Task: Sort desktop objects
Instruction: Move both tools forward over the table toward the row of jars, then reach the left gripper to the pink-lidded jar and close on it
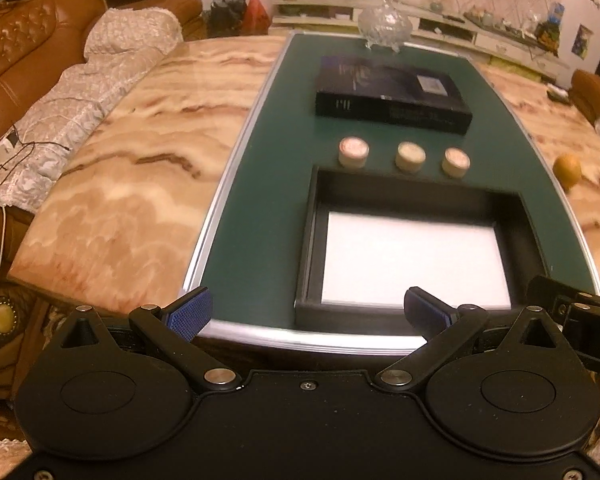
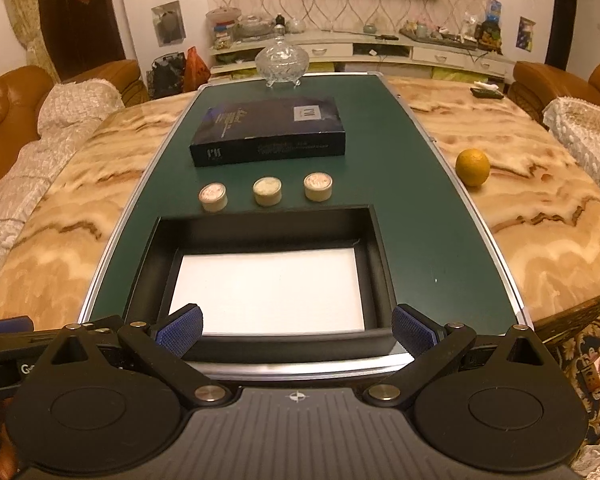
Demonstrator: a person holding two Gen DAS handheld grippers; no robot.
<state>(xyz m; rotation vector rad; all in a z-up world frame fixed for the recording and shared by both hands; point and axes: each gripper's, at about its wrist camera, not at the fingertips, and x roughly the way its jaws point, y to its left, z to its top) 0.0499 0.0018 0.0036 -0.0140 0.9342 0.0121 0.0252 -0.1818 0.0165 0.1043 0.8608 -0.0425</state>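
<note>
A black open box (image 1: pixel 312 240) (image 2: pixel 380 256) with a white lining sits at the near end of a green mat (image 1: pixel 268 200) (image 2: pixel 420 216). Three small round cream containers (image 1: pixel 410 156) (image 2: pixel 267 191) stand in a row just beyond it. A dark book (image 1: pixel 392 94) (image 2: pixel 268 130) lies farther back. My left gripper (image 1: pixel 308 314) is open and empty, low at the mat's near edge. My right gripper (image 2: pixel 296 330) is open and empty, over the box's near wall. Each gripper shows at the other view's edge.
A lidded crystal bowl (image 1: pixel 385 24) (image 2: pixel 282 60) stands at the mat's far end. An orange (image 2: pixel 473 167) (image 1: pixel 567 170) lies on the marble table (image 1: pixel 132 184) (image 2: pixel 540 216) to the right. Brown sofas with lace covers flank the table.
</note>
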